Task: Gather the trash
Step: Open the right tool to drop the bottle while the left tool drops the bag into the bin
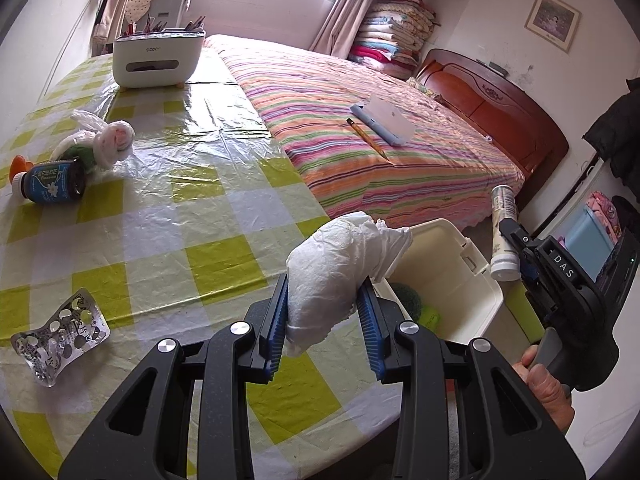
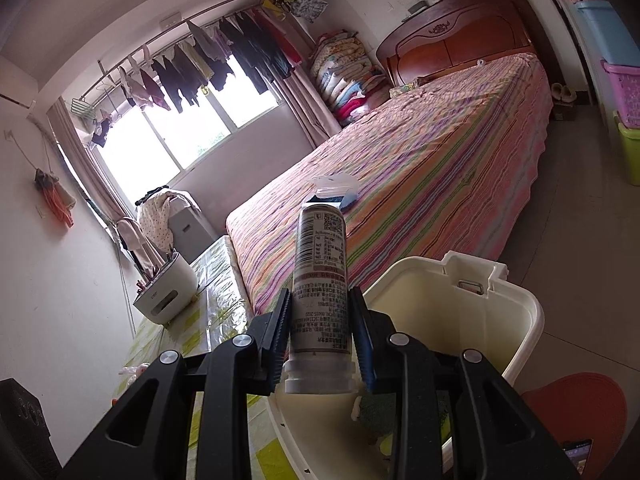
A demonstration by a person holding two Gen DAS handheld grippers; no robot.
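Note:
My left gripper (image 1: 325, 285) is shut on a crumpled white tissue wad (image 1: 340, 260), held above the table's right edge, close to the open white bin (image 1: 452, 264). In the same view my right gripper (image 1: 514, 242), in a person's hand, holds a white labelled tube (image 1: 505, 216) upright beside the bin. The right wrist view shows the right gripper (image 2: 320, 294) shut on that tube (image 2: 320, 272), above the near rim of the bin (image 2: 440, 312). A dark bottle (image 1: 54, 182), a knotted plastic bag (image 1: 108, 140) and a used blister pack (image 1: 60, 336) lie on the table.
A checked green tablecloth (image 1: 180, 200) covers the table. A white organiser box (image 1: 158, 56) stands at its far end. The striped bed (image 1: 360, 128) runs along the table's right side. Green items (image 1: 408, 300) lie in the bin. A red stool (image 2: 576, 404) stands beside the bin.

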